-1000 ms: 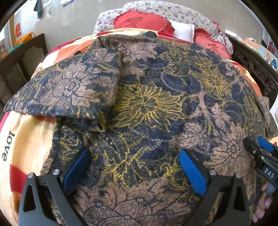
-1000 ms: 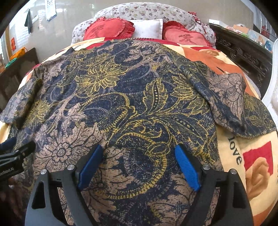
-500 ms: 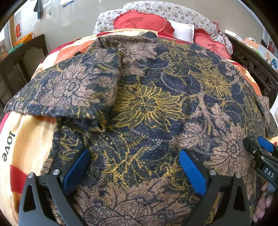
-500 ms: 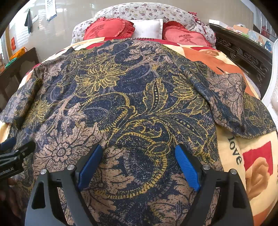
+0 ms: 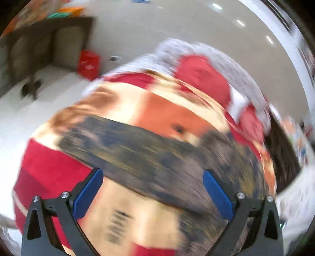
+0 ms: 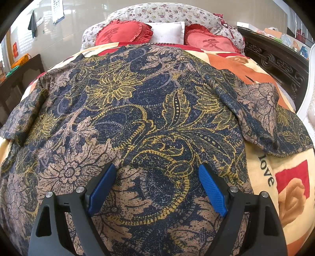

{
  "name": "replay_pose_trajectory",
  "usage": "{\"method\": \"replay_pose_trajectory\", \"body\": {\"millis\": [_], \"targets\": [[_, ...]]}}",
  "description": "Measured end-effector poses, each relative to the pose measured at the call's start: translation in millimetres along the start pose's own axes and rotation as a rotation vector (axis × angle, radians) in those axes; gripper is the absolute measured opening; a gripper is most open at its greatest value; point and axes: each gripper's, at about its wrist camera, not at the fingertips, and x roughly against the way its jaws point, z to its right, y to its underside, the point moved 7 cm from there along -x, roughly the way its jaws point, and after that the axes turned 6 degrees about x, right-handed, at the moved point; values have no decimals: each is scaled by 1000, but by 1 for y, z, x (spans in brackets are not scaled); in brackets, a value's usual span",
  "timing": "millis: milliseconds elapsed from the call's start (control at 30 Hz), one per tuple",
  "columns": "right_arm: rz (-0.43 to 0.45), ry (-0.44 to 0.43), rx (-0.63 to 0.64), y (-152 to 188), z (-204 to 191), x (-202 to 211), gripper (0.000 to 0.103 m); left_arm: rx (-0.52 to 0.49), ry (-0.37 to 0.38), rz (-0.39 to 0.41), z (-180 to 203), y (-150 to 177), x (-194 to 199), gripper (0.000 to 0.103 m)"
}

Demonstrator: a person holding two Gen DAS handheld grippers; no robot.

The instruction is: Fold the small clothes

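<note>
The floral shirt (image 6: 137,118), dark blue with tan and yellow blossoms, lies spread flat on the bed, covering most of the patchwork blanket (image 6: 291,177). In the right wrist view its far edge, at the collar end, stops short of the pillows, leaving a strip of blanket bare there. Its right sleeve (image 6: 271,118) juts out to the side, with its hem lying just above the word "love" printed on the blanket; the left sleeve (image 6: 23,122) reaches the left rim of the bed. The near part of the shirt runs under the right gripper (image 6: 156,187) and out of the picture, so the hem cannot be seen.

The right gripper hangs above the lower middle of the shirt with its blue fingers (image 6: 211,191) spread wide, nothing between them. To its right the blanket is bare up to the bed's edge.

The left wrist view is heavily blurred. The left gripper (image 5: 152,192) also has its fingers (image 5: 87,194) spread apart and empty. Before it a dark smeared band, which seems to be a sleeve or an edge of the shirt (image 5: 157,155), lies slantwise across the blanket (image 5: 169,112), with bare blanket both beyond and nearer than it. Whether the fingers touch the cloth cannot be told.

At the head of the bed lie two red heart cushions (image 6: 124,32), a white pillow (image 6: 167,31) between them, and a flowered bolster (image 6: 167,12) behind. A dark carved bed frame (image 6: 275,59) runs along the right side. On the left stands dark furniture (image 5: 49,45) over pale open floor (image 5: 29,110).
</note>
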Motion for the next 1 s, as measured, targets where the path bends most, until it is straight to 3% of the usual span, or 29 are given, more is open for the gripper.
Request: {"method": "replay_pose_trajectory", "body": {"millis": [167,300,367,467,667,833,867,900,933,967,1000], "targets": [[-1,0,0,0,0,0,98,435,131,-68,-111,-32,-25,102],[0,0,1,0,-1,0,98,633,361,-42,-133,-34,-31,101],[0,0,1,0,-1,0,98,672,426,-42,-132,-33,-39,101],[-1,1,3,-1,-1,-1,98,688,386,-72,-135,-30,-57,101],[-1,3,5,-1,-2,-1,99,698,356,-56,-138,-43,-68,103],[-1,1,3,-1,-2,-1,99,615,344,-68,-133,-56,-76,100],[-1,1,3,-1,-2,-1,99,590,320,-70,-133,-56,-77,94],[-1,1,3,-1,-2,-1,99,578,295,-73,-134,-56,-78,81],[-1,1,3,-1,-2,-1,99,569,264,-80,-138,-54,-80,64],[-1,2,4,-1,-2,-1,99,558,218,-86,-143,-52,-82,54],[-1,1,4,-1,-2,-1,99,546,181,-91,-146,-51,-83,34]]}}
